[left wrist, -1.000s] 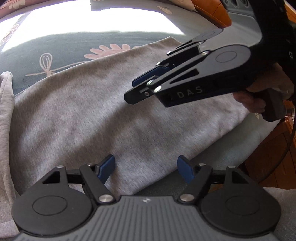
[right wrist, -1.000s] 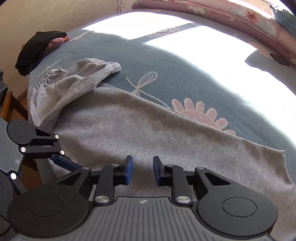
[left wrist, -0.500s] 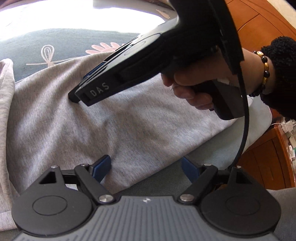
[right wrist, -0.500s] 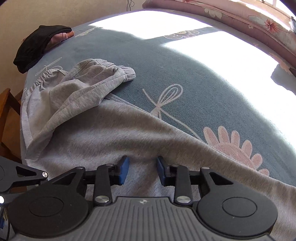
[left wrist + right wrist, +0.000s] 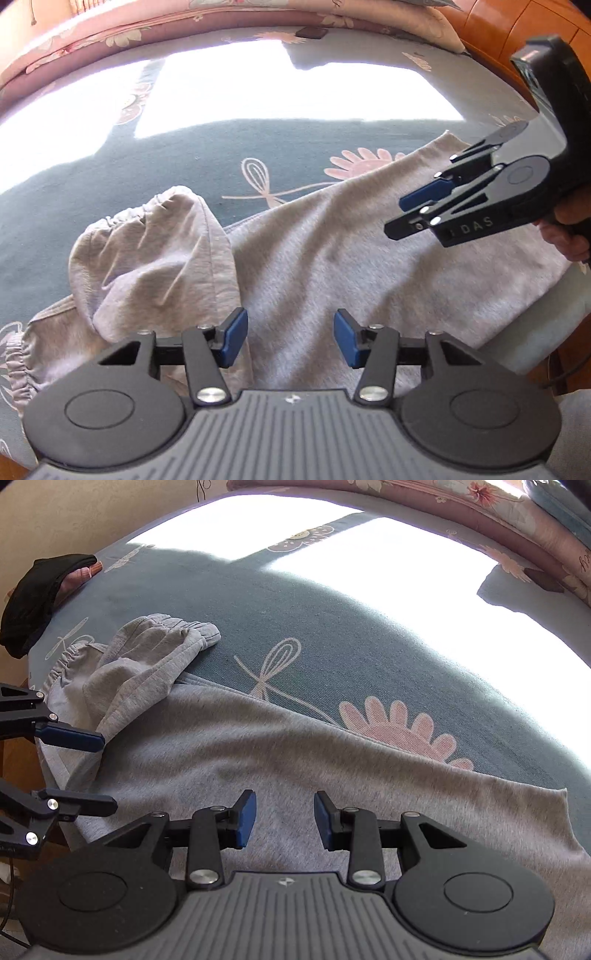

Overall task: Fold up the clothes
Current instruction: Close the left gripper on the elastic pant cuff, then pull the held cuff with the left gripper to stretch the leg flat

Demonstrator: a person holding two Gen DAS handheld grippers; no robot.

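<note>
A pair of grey sweatpants [image 5: 332, 266] lies on a bed covered by a dark teal sheet [image 5: 177, 158] printed with pink flowers and whisk shapes. The garment sits along the near edge of the bed, its long axis running roughly parallel to that edge. In the right wrist view the open hem of the leg [image 5: 561, 812] points toward the right end, while the gathered elastic waistband [image 5: 62, 664] lies at the left end. A second part of the sweatpants is folded back over the waist end, its cuffed end [image 5: 177, 627] pointing away from the near edge toward the middle of the bed.

The left gripper [image 5: 290, 338] hangs above the grey fabric near the folded-over part; its jaws are closing, with a clear gap and nothing clamped between the blue pads [image 5: 232, 338]. The right gripper [image 5: 284, 819] hovers over the middle of the leg, jaws narrowly parted and empty, pads [image 5: 245, 819] clear of the cloth.

A black cloth [image 5: 33, 594] lies at the far left corner of the bed. A floral quilt [image 5: 480, 509] runs along the far edge, and bright sunlight falls across the sheet beyond the sweatpants.
</note>
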